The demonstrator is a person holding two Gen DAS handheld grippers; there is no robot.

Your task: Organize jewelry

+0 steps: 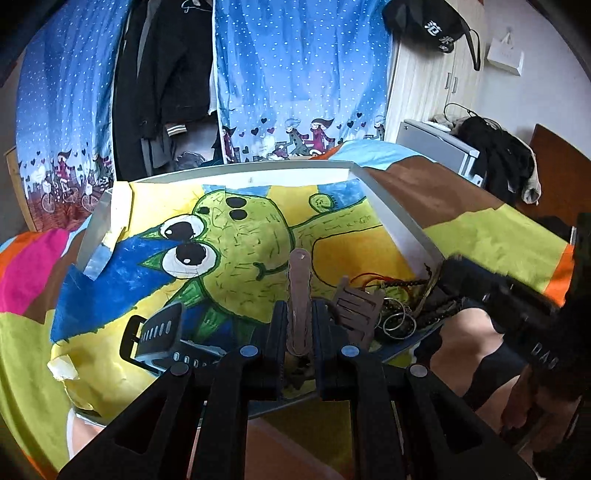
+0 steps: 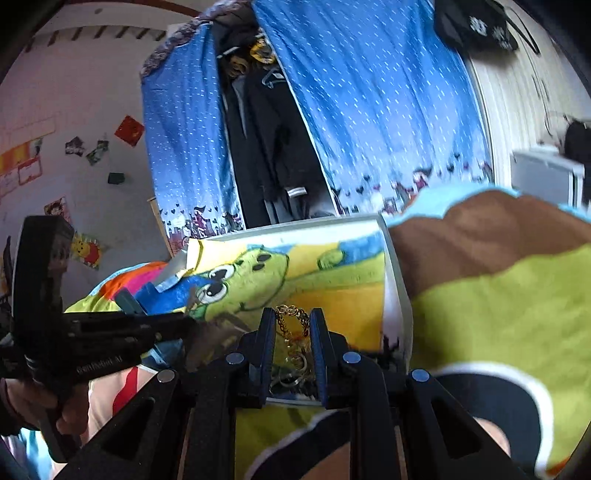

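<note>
Left gripper (image 1: 300,317) pinches a watch strap (image 1: 300,295) (brownish); right gripper (image 2: 292,332) clasps a gold chain (image 2: 291,321)

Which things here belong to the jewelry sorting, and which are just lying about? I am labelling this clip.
Belonging to the job:
- pinkish-brown watch strap clamped in the left gripper
- gold chain between the right gripper's fingers
- tangled pile of rings and chains
- black watch band
- white tray lined with a frog drawing

Lying about:
- blue dotted curtain
- black cap
- patchwork bedspread
</note>
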